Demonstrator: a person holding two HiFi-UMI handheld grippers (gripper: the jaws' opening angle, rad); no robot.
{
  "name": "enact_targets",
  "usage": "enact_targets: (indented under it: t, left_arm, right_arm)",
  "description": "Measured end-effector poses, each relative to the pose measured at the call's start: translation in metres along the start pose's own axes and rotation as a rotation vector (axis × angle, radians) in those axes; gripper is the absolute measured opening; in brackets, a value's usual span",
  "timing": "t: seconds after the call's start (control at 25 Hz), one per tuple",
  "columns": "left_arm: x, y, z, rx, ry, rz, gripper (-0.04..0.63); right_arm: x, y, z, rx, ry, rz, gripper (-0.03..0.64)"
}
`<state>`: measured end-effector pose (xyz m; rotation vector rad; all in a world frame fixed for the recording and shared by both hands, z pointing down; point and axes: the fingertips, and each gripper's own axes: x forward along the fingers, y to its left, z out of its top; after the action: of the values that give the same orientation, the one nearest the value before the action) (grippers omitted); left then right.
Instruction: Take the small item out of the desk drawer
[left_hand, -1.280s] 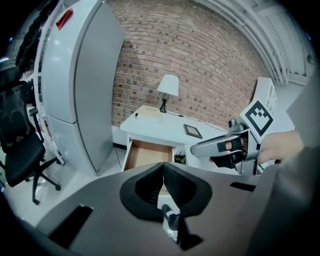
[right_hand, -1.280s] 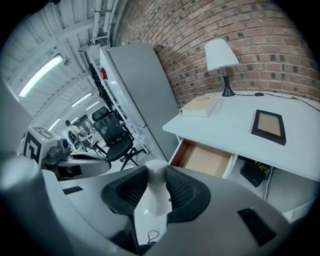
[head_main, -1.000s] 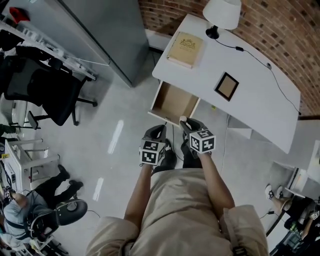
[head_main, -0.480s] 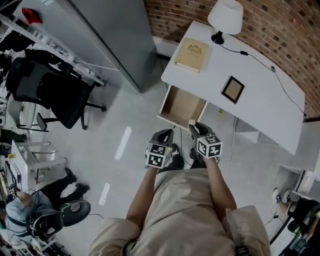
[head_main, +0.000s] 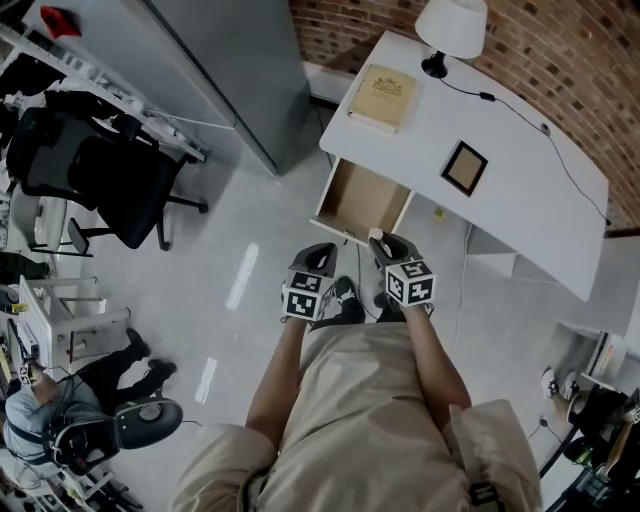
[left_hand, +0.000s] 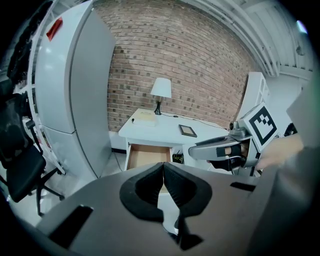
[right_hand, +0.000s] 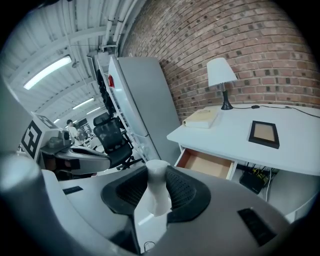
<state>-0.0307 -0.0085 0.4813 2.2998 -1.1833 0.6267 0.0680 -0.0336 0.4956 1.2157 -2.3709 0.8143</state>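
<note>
My right gripper (right_hand: 157, 173) clamps a white item (right_hand: 156, 197), maybe a figurine. My left gripper (left_hand: 163, 167) has its jaws together, empty; drawer (head_main: 358, 200) open.

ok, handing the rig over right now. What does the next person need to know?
Left gripper: jaws together, nothing between them.
Right gripper: shut on the small white item, which stands up between the pads.
Drawer: pulled out of the white desk; the part of its inside that shows is bare. Book, lamp and picture frame sit on the desk top.
Done: the item is out of the drawer, and both grippers are clear of the desk.
Left: probably set the item down somewhere, and maybe push the drawer shut.
</note>
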Motion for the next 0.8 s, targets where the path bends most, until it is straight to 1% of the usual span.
enact_targets:
  t: [0.16,0.44,0.64,0.8]
  left_arm:
    - [0.006,-0.001,-0.004,-0.004,0.005,-0.017,0.017]
    - [0.014,-0.004,-0.003,-0.010,0.017,-0.041,0.017]
    - [0.018,-0.003,-0.001,-0.001,0.013,-0.056,0.017]
    - [0.017,-0.004,-0.002,-0.009,0.012,-0.059,0.017]
  right_arm:
    - [0.007,0.006,-0.006,-0.024,0.020,0.011,0.141]
    - [0.017,0.020,-0.015,-0.101,0.082,0.041,0.141]
    - [0.018,0.014,-0.012,-0.096,0.084,0.026,0.141]
    - [0.016,0.012,-0.013,-0.089,0.085,0.021,0.141]
